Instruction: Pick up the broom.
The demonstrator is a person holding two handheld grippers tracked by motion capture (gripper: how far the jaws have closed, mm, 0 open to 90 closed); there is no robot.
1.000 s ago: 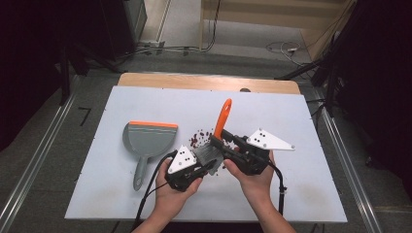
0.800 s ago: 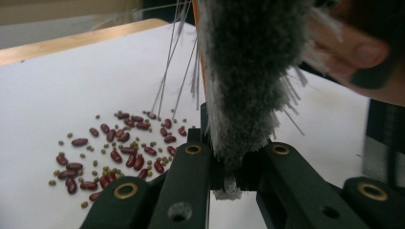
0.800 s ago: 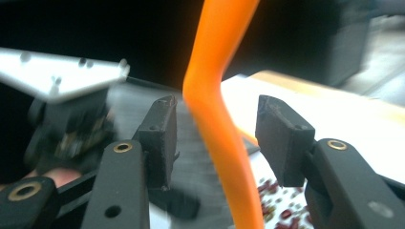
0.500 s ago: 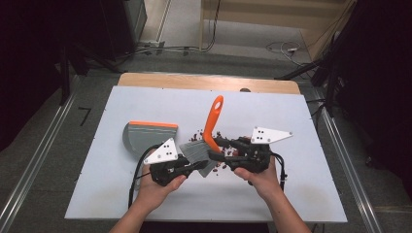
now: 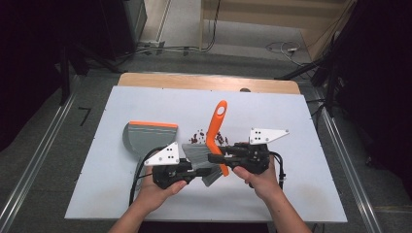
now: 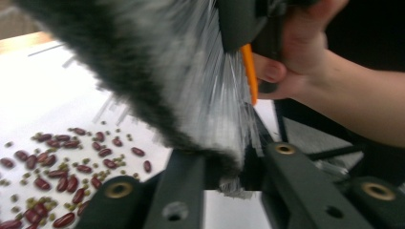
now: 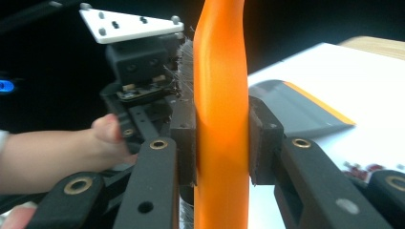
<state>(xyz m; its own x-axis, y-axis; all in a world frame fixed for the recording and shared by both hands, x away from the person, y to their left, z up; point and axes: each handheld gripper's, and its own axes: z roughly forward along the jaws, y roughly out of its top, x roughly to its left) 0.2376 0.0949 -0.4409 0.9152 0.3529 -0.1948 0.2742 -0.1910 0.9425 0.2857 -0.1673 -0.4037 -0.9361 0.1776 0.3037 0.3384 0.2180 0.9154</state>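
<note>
Right tool [image 7: 222,148] clamps brush handle [image 7: 220,95].

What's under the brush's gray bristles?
Under the brush, the table carries scattered red beans beside the bristles. Any beans directly beneath the bristles are covered, so I can't tell.

Your brush handle [image 5: 215,130] orange, bristles [image 6: 181,81] grey; dustpan [image 5: 145,138] grey, orange edge; beans [image 6: 62,157] dark red; table [image 5: 301,194] white.

Bare forearms, two black handheld grippers.
Left gripper [image 5: 194,171] and right gripper [image 5: 216,159] each carry a pale three-cornered plate dotted with screws, brass-ringed pivots on black jaws, black cables trailing back.
</note>
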